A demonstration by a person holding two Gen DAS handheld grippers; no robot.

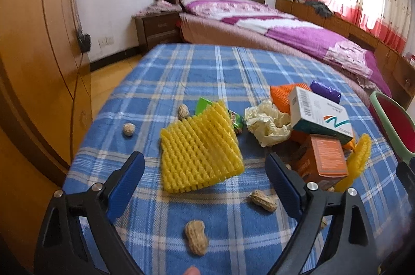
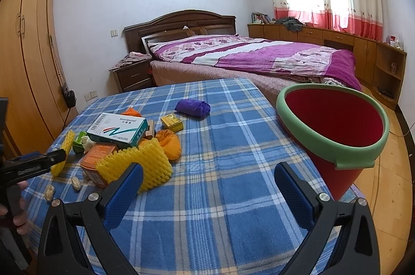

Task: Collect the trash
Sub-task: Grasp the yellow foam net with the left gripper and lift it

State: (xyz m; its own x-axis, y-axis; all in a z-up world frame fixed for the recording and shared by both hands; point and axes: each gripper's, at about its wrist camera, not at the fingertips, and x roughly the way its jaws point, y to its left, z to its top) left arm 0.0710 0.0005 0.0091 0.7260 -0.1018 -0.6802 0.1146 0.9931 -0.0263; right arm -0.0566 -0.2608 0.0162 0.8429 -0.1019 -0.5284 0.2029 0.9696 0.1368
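- Peanut [image 1: 196, 237] in shell nearest the left lens, lying on the blue plaid cloth [image 1: 202, 72] of the counter; second peanut [image 1: 263, 200] just beyond, two more [image 1: 129, 129] and [image 1: 183, 111] farther off to the left.
- Left tool [image 1: 205, 180]: spread wide, holding nothing, aimed at the yellow foam net [image 1: 199, 148], which sits between the blue pads but untouched.
- Right tool [image 2: 208, 188]: also spread wide, holding nothing, over bare cloth between the pile and the bucket.
- Trash pile on the counter: white carton [image 1: 320, 116] stacked over orange carton [image 1: 324, 159], crumpled tissue [image 1: 267, 123], green wrapper [image 1: 202, 103] partly under the net, second yellow foam net [image 2: 145, 166], orange foam net [image 2: 170, 142], purple bundle [image 2: 193, 107], small yellow box [image 2: 171, 122].
- Red bucket [image 2: 334, 163] with green rim, tilted, at the right edge of the counter, well apart from the pile; looks empty.
- Judgement on handling: foam net very light, soft, springy; likely to squash flat, so pinch across a raised edge, firm closure. Cartons light, stiff; take across the narrow faces. Tissue shapeless, grab the bulk. Peanuts small, brittle, prone to roll; gentle pinch across the waist.
- Judgement on progress: nothing seen in the bucket, collection barely begun.
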